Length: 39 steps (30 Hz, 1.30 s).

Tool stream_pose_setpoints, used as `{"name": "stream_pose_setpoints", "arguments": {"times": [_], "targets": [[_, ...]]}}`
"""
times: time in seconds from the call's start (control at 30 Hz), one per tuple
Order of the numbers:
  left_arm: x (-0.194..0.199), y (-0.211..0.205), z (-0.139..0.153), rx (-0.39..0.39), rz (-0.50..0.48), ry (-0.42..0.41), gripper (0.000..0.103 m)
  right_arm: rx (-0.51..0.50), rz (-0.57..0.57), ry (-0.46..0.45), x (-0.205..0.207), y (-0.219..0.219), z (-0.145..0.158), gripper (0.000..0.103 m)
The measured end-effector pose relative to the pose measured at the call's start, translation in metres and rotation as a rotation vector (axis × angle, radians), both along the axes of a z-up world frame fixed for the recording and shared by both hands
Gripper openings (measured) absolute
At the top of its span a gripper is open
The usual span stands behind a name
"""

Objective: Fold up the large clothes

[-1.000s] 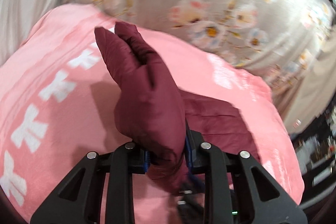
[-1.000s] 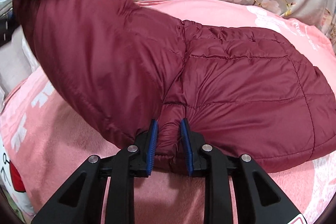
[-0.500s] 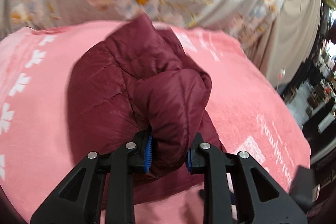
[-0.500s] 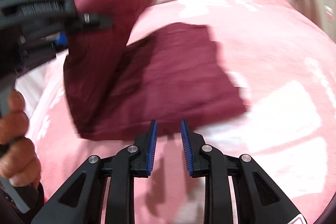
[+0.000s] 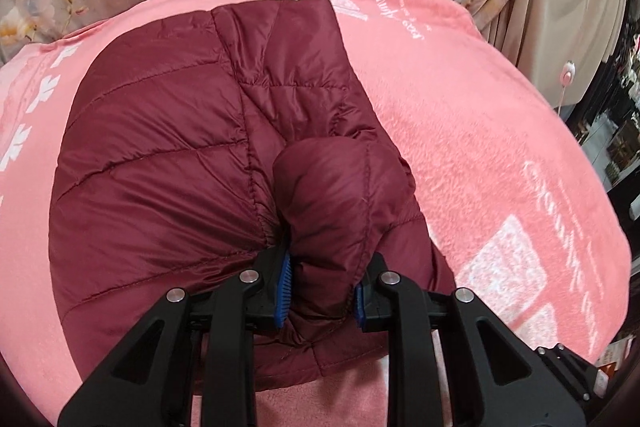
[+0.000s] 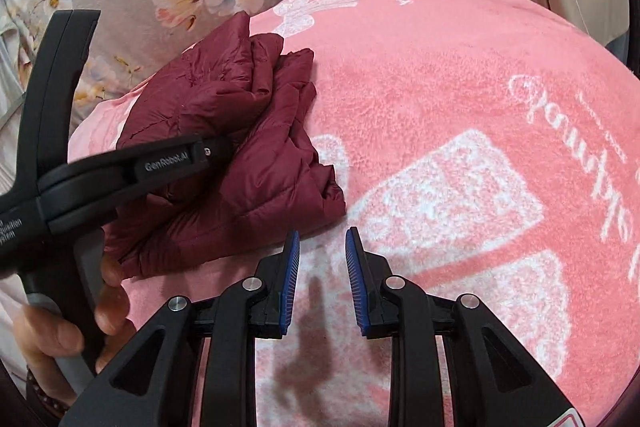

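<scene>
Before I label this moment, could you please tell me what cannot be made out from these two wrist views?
- Left wrist view: the puffer jacket bulges between the left gripper fingers, hiding how deep they bite and the sleeve cuff.
- Right wrist view: the left gripper's body covers the jacket's near-left part; its fingertips are unseen.
- Both views: the pink blanket hides the surface beneath.
- Right gripper: empty, apart.

My left hand-held gripper (image 5: 320, 291) was clamped w/ fabric between its pads; right hand-held gripper (image 6: 322, 267) hung open, holding nothing.
</scene>
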<state>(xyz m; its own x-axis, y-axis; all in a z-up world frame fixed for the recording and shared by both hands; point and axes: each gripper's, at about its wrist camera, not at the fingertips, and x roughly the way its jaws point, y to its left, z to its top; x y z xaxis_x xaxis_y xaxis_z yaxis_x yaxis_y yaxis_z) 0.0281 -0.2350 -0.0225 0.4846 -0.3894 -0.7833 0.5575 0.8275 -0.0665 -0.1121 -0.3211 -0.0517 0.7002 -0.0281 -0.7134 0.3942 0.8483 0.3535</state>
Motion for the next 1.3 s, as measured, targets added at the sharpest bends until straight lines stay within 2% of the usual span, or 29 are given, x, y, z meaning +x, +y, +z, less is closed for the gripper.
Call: {"name": "stream_pose_setpoints", "arguments": {"times": [0.1,0.17,0.27,0.33,0.37,0.43,0.5,0.57,0.63,0.77,0.97,1.03,1.07,1.1,1.13,1.3], "targets": [[-0.005,-0.005,-0.004,0.035,-0.006,-0.025,0.023,-0.002,-0.002,0.007,0.001,-0.003,0.0,0.025],[-0.012,-0.003,0.004,0.034,-0.03,-0.025,0.027,-0.004,-0.011,0.008,0.001,-0.007,0.005,0.026],[-0.017,0.012,0.033,-0.067,-0.076,0.004,0.038,-0.018,-0.038,-0.02,0.002,-0.018,0.026,0.037],[-0.014,0.032,0.063,-0.16,-0.073,-0.002,0.053,-0.022,-0.048,-0.054,0.003,-0.025,0.043,0.039],[-0.007,0.046,0.08,-0.198,-0.043,-0.022,0.056,-0.022,-0.049,-0.085,0.008,-0.03,0.058,0.043],[0.009,0.067,0.102,-0.22,0.027,-0.066,0.058,-0.008,-0.045,-0.147,0.022,-0.036,0.085,0.05],[0.033,0.087,0.119,-0.209,0.117,-0.104,0.059,0.022,-0.035,-0.2,0.04,-0.037,0.108,0.065],[0.061,0.108,0.13,-0.197,0.211,-0.115,0.059,0.054,-0.012,-0.244,0.072,-0.035,0.133,0.069],[0.089,0.122,0.134,-0.187,0.278,-0.098,0.059,0.079,0.005,-0.25,0.108,-0.03,0.149,0.071],[0.132,0.147,0.131,-0.169,0.372,-0.06,0.059,0.162,0.003,-0.186,0.181,-0.026,0.153,0.073],[0.166,0.15,0.117,-0.141,0.419,-0.018,0.059,0.27,-0.122,0.031,0.249,-0.036,0.103,0.073],[0.175,0.143,0.109,-0.135,0.419,0.009,0.059,0.292,-0.115,0.096,0.26,-0.033,0.083,0.069],[0.178,0.138,0.106,-0.136,0.416,0.025,0.059,0.296,-0.101,0.117,0.262,-0.03,0.074,0.049],[0.179,0.134,0.102,-0.138,0.412,0.036,0.059,0.289,-0.09,0.134,0.263,-0.027,0.066,0.013],[0.181,0.129,0.098,-0.139,0.401,0.052,0.059,0.275,-0.082,0.127,0.26,-0.026,0.061,0.007],[0.183,0.098,0.078,-0.116,0.354,0.082,0.059,0.138,-0.098,-0.003,0.224,-0.033,0.062,0.004]]}}
